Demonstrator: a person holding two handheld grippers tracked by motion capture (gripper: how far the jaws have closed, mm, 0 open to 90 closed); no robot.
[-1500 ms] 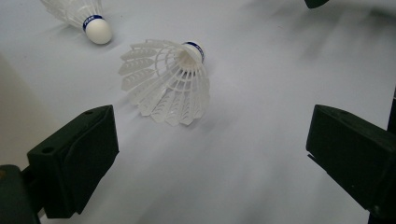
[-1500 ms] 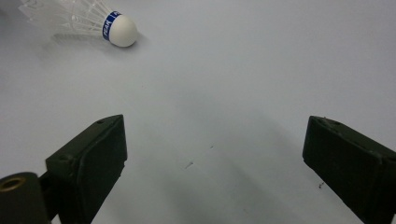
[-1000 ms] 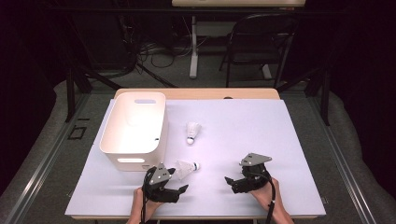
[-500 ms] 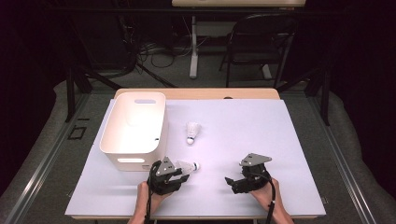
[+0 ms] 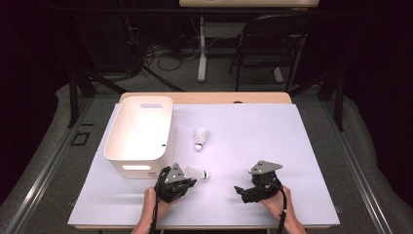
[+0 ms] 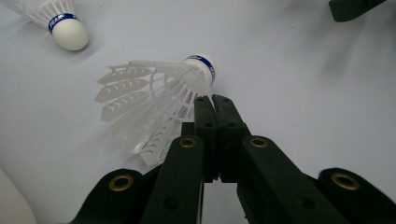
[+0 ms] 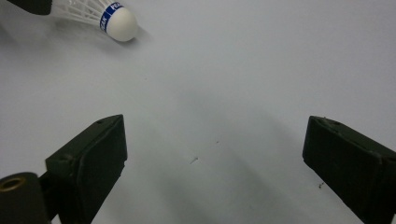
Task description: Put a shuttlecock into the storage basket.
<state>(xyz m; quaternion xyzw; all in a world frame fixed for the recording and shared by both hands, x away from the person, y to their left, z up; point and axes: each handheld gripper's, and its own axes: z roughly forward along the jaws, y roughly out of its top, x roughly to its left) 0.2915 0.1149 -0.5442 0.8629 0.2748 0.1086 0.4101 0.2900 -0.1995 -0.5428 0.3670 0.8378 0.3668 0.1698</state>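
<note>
A white shuttlecock (image 5: pixel 198 172) (image 6: pixel 154 98) with a blue-banded cork lies near the table's front, its cork pointing right. My left gripper (image 5: pixel 191 178) (image 6: pixel 215 100) has just been closing; its jaws stand shut, pinching the edge of the feather skirt close to the cork. A second shuttlecock (image 5: pixel 201 136) (image 6: pixel 67 30) lies farther back, mid-table, untouched. My right gripper (image 5: pixel 239 191) (image 7: pixel 215 154) rests low at the front right, open with nothing but bare table between its jaws. In the right gripper view the held shuttlecock's cork (image 7: pixel 119 21) shows at the upper left.
A white plastic bin (image 5: pixel 113 144) with handle slots stands at the left, just behind my left hand. The white table cover (image 5: pixel 263 141) stretches between and beyond the grippers. A dark chair (image 5: pixel 272 44) and cables lie past the far edge.
The left gripper moved forward and right onto the near shuttlecock and its jaws came together on the skirt. The right gripper has stayed where it was.
</note>
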